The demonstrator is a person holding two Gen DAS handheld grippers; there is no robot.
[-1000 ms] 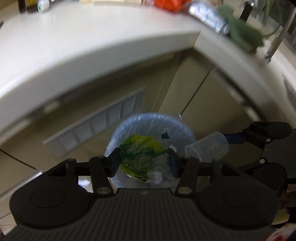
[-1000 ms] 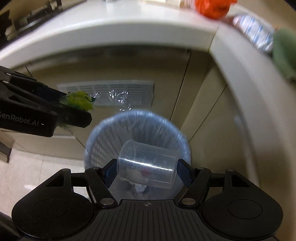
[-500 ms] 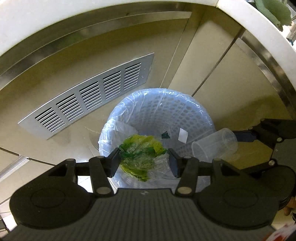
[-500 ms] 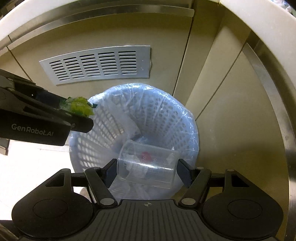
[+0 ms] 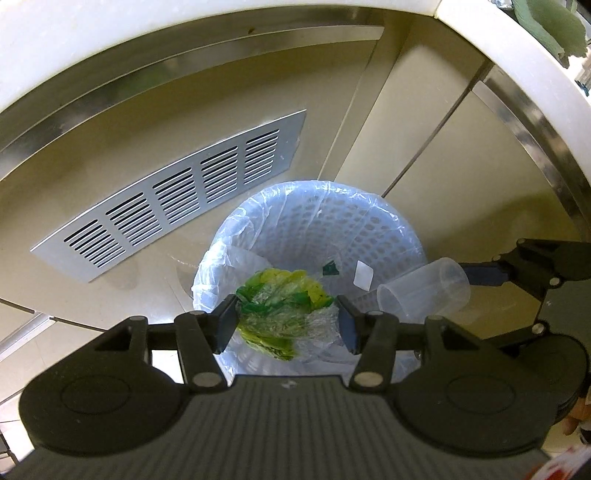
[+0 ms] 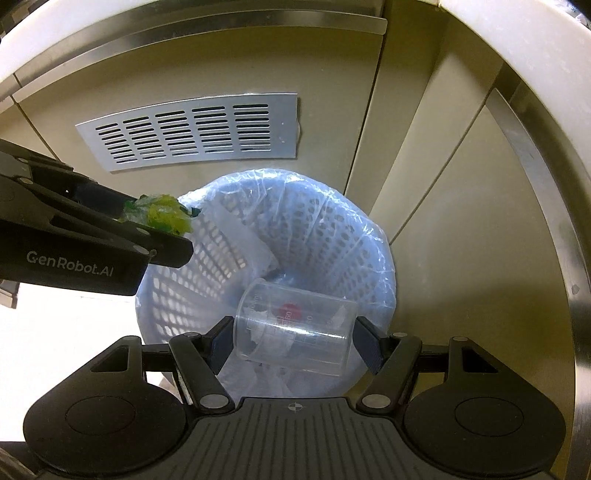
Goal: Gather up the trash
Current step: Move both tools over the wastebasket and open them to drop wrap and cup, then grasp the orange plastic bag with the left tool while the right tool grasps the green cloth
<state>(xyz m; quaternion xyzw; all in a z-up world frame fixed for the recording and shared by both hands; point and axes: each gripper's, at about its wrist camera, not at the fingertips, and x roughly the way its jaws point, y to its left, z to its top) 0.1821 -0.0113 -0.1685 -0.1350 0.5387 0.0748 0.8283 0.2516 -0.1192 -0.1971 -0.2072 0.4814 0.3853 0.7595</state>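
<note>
My left gripper is shut on a crumpled green and yellow plastic wrapper, held just above the left rim of a white perforated bin lined with a clear bag. My right gripper is shut on a clear plastic measuring cup lying sideways between its pads, over the bin's near side. In the left wrist view the cup hangs at the bin's right rim. From the right wrist camera, the left gripper with the wrapper hovers at the bin's left edge. Scraps lie at the bin's bottom.
The bin stands on the floor in a corner of beige cabinet doors. A metal vent grille sits in the panel behind it. A white countertop edge curves overhead, with a green cloth on it.
Both grippers have come down toward the bin with their loads; the countertop has slid up out of most of the view. In the last half second almost nothing moved.
</note>
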